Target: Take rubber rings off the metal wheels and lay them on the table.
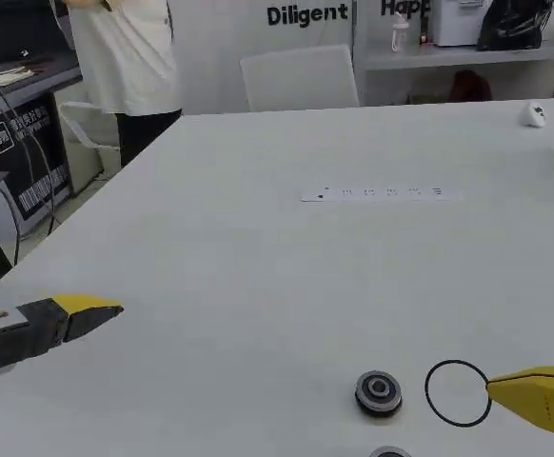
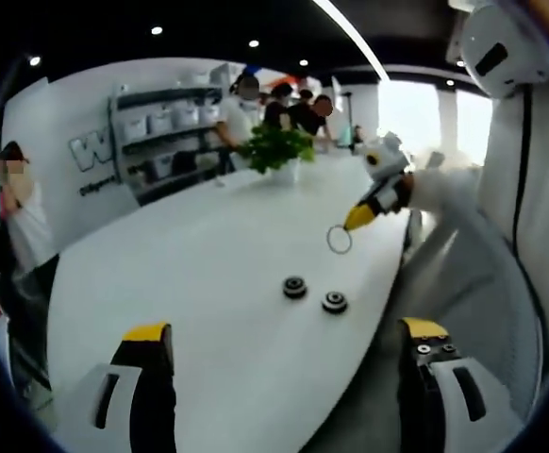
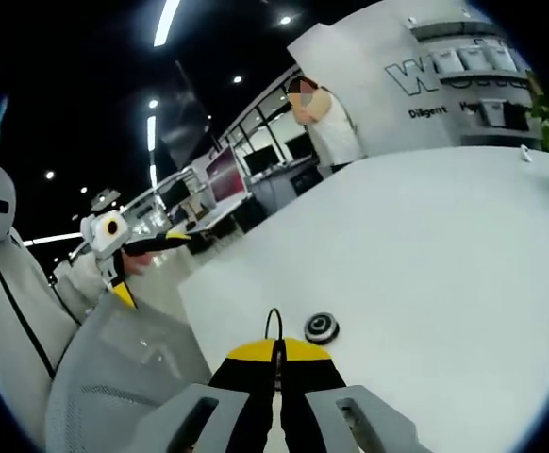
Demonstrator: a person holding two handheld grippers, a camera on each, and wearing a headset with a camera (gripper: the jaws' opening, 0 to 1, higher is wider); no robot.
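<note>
A thin black rubber ring (image 1: 458,392) is pinched at its rim by my right gripper (image 1: 494,388), low at the front right of the white table (image 1: 286,267). Left of the ring, a metal wheel (image 1: 379,392) lies flat, and a second wheel (image 1: 388,452) peeks in at the bottom edge. In the right gripper view the gripper (image 3: 276,351) is shut on the ring (image 3: 273,326), seen edge-on, with a wheel (image 3: 321,327) just beyond. My left gripper (image 1: 91,310) hovers at the front left, away from the wheels. Its jaws (image 2: 286,330) stand wide open and empty, facing both wheels (image 2: 295,287) (image 2: 335,302).
A white power strip (image 1: 382,194) lies mid-table and a small white object (image 1: 536,115) sits at the far right. A person (image 1: 125,57) stands at the far left corner, beside a chair (image 1: 301,76). A potted plant (image 2: 276,146) stands on the table's far end.
</note>
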